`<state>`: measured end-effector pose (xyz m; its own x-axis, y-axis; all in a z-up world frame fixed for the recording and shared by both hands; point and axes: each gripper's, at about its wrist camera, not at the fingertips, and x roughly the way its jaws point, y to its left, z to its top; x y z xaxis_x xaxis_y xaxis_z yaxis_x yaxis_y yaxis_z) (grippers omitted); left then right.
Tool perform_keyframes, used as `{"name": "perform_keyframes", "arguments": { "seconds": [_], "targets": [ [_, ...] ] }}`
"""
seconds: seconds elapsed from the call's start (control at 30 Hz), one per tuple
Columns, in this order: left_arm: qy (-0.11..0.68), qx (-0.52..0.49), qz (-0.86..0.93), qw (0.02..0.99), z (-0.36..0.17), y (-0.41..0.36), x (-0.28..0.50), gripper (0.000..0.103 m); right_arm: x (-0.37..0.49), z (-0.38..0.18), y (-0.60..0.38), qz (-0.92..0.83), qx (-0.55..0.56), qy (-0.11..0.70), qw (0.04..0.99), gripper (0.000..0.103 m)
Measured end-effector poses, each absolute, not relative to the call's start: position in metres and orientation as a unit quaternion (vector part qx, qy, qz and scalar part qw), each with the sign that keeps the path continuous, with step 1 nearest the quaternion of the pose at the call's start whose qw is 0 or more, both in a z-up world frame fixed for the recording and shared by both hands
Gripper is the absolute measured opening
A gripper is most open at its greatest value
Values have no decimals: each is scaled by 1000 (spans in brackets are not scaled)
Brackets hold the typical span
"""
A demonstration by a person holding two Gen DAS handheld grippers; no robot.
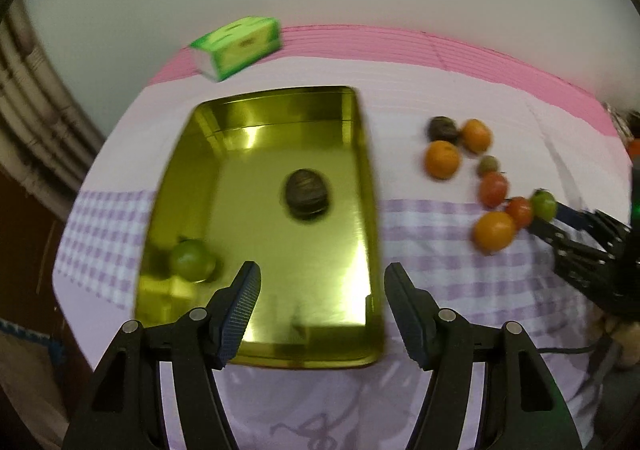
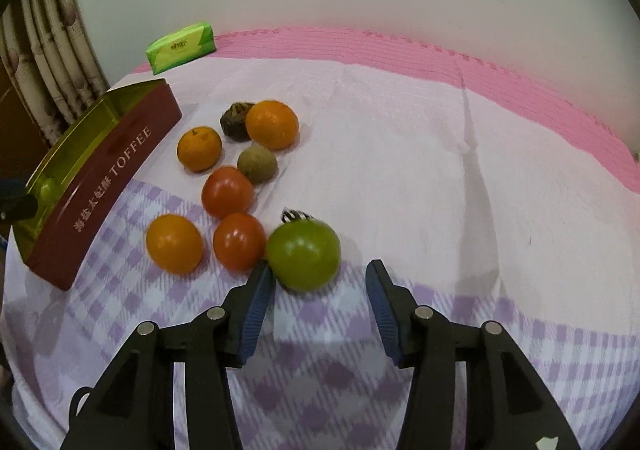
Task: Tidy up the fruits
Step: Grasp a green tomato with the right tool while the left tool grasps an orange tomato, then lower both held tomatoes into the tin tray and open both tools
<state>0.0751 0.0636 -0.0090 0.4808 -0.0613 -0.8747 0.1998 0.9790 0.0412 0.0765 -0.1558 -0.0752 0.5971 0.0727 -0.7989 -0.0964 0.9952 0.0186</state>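
A gold-lined tin (image 1: 360,178) with red outer walls (image 2: 108,186) holds a dark brown fruit (image 1: 307,194) and a green fruit (image 1: 190,260). My left gripper (image 1: 322,310) is open and empty above the tin's near end. Loose fruits lie on the cloth to its right: a green tomato (image 2: 303,255), two red tomatoes (image 2: 239,241), three oranges (image 2: 174,243), a kiwi (image 2: 257,163) and a dark fruit (image 2: 236,120). My right gripper (image 2: 320,306) is open, its left finger touching the green tomato, which lies just ahead between the fingertips.
A green tissue pack (image 2: 181,46) lies at the far left on the pink mat (image 2: 440,58). A white and purple checked cloth (image 2: 440,210) covers the surface. A curtain (image 2: 48,50) hangs at the left.
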Motion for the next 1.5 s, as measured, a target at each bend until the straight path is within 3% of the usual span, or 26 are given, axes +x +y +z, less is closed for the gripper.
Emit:
{"name": "perform_keyframes", "arguments": {
  "seconds": [0.13,0.87,0.97,1.07,1.5],
  "targets": [
    [506,69,-104,853,-13,33,77,65,82,-76,-154,55,-18,439,897,32],
    [536,84,-162,825,-71,-71,92,65,81,-78,-202,-31,4,415,909,33],
    [538,90,-158,823,-77,-75,97,61,78,-78,-206,-29,6,414,910,33],
    [545,85,-167,817,-78,-75,98,40,77,-78,-206,-28,6,414,910,34],
    [497,81,-156,850,-28,-29,90,39,75,-77,-207,-28,6,413,910,34]
  ]
}}
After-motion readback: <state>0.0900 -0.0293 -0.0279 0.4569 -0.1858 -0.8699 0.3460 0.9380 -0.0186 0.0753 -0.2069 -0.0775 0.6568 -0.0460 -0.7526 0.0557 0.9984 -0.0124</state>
